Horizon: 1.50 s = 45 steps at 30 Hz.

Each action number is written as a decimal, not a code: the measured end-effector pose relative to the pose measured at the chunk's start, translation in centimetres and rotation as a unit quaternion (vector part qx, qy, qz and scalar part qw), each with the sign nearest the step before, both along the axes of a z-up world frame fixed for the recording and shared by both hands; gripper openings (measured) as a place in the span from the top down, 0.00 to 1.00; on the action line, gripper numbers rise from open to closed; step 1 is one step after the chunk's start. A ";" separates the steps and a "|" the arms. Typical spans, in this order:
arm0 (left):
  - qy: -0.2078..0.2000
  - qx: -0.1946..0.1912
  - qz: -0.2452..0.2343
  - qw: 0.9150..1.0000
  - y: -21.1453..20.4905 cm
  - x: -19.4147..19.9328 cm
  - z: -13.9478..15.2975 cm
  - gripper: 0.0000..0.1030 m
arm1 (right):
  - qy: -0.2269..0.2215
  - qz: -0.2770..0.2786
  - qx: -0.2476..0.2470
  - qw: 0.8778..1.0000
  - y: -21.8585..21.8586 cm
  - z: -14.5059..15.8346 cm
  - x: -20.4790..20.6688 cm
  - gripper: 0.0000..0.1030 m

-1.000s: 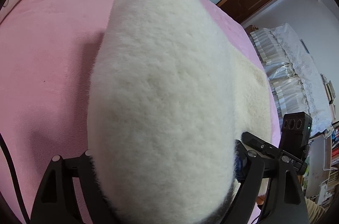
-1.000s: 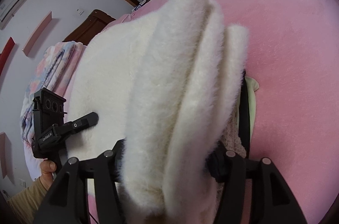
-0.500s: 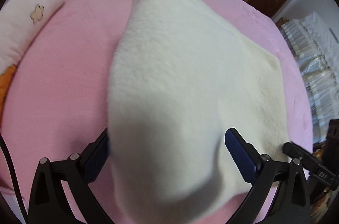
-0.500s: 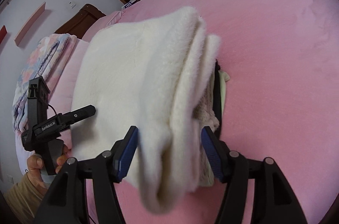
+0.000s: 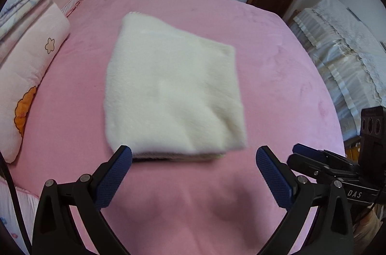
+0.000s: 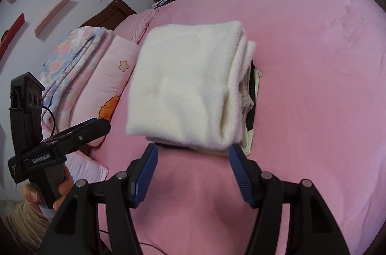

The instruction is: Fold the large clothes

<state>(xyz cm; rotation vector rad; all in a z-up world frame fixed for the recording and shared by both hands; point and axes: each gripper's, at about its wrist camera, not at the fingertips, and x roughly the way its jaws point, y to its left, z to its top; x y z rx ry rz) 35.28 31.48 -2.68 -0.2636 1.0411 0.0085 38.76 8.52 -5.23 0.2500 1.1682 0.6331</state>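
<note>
The folded cream fleece garment [image 5: 173, 96] lies flat on the pink bed [image 5: 277, 76], at twelve o'clock from the left tool [image 5: 193, 158], whose jaws have just been opening and now stand wide with nothing between them. The right tool [image 6: 193, 153] is also spread and empty, the garment just beyond its tips at twelve o'clock; darker layers under the stack are possibly other clothes, but blur hides them.

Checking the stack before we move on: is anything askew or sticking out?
Yes. The cream fleece garment sits neatly on top, but darker and pale green layers poke out beneath its right edge, so the pile isn't flush.
</note>
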 end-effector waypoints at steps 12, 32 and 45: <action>-0.012 -0.016 0.039 0.999 -9.6 -12.4 9.3 0.01 | -0.023 0.027 0.014 0.999 -7.4 9.6 -11.4 0.40; 0.006 0.045 0.059 0.997 -25.4 -30.7 9.7 0.01 | -0.051 -0.019 -0.069 0.996 -20.4 12.6 -29.9 0.40; 0.022 0.096 0.037 0.994 -31.2 -34.9 7.2 0.01 | -0.071 -0.073 -0.127 0.987 -24.0 11.6 -34.9 0.37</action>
